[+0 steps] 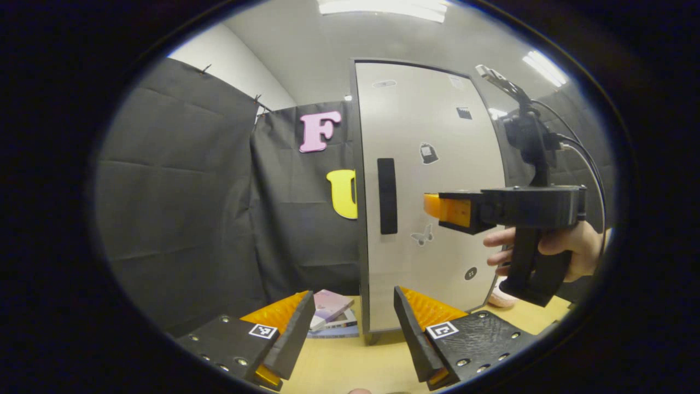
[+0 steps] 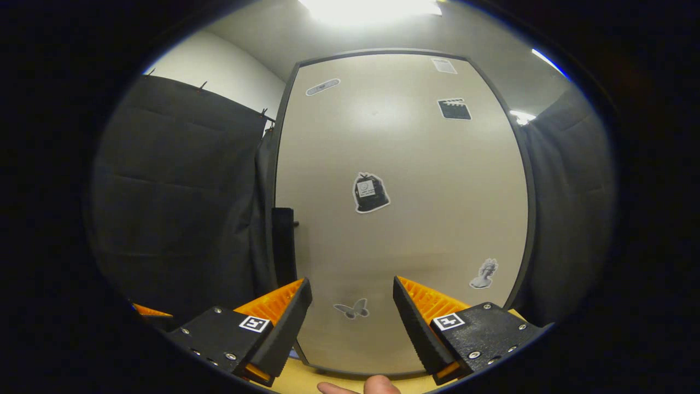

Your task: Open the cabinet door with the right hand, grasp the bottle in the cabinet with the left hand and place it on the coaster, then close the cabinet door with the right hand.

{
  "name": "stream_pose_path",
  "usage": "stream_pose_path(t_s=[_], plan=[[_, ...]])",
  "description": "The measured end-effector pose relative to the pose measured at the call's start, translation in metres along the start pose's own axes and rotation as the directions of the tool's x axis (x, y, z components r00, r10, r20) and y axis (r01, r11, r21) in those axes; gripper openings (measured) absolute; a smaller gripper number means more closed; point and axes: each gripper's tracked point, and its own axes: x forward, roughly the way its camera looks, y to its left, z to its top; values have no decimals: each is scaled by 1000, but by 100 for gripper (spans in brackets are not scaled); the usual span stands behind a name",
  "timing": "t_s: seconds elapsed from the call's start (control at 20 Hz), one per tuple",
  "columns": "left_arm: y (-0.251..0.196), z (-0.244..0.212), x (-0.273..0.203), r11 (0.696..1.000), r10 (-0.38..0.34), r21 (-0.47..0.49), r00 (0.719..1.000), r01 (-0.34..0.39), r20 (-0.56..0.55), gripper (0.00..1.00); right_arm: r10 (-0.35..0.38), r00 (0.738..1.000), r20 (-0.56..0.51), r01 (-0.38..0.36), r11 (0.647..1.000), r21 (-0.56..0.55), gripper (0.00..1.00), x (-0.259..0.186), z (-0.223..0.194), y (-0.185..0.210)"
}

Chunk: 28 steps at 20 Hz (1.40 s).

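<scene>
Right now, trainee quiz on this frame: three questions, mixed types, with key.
1. True or false: the cabinet door is shut.
2. The right gripper hovers beside which part: A) handle B) door top C) books
3. Fill in: the left gripper has its jaws ____.

Key: 1 true; 2 A; 3 open.

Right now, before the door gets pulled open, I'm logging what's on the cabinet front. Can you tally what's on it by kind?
Stickers on the cabinet door: 6
Handle: 1
Total: 7
</scene>
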Motion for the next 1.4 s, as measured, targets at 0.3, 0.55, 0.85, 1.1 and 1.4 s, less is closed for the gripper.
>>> stream_pose_path(t_s=[0.3, 0.55, 0.85, 1.1, 1.4], plan=[[33, -19, -20, 999, 45, -20, 999, -46, -30, 83, 86, 996, 0, -86, 996, 18, 93, 27, 3, 51], [57, -27, -26, 994, 83, -61, 995, -86, -47, 83, 98, 995, -23, -97, 995, 40, 89, 50, -2, 68], [73, -35, -27, 991, 109, -72, 992, -113, -59, 83, 93, 994, -52, -98, 990, -104, 37, 56, -14, 70], [70, -39, -25, 991, 101, -81, 993, -106, -67, 83, 114, 989, -95, -120, 991, -66, 29, 57, -13, 70], [68, -39, -23, 993, 95, -70, 994, -99, -63, 86, 140, 984, -114, -147, 988, -51, 23, 51, -14, 70]])
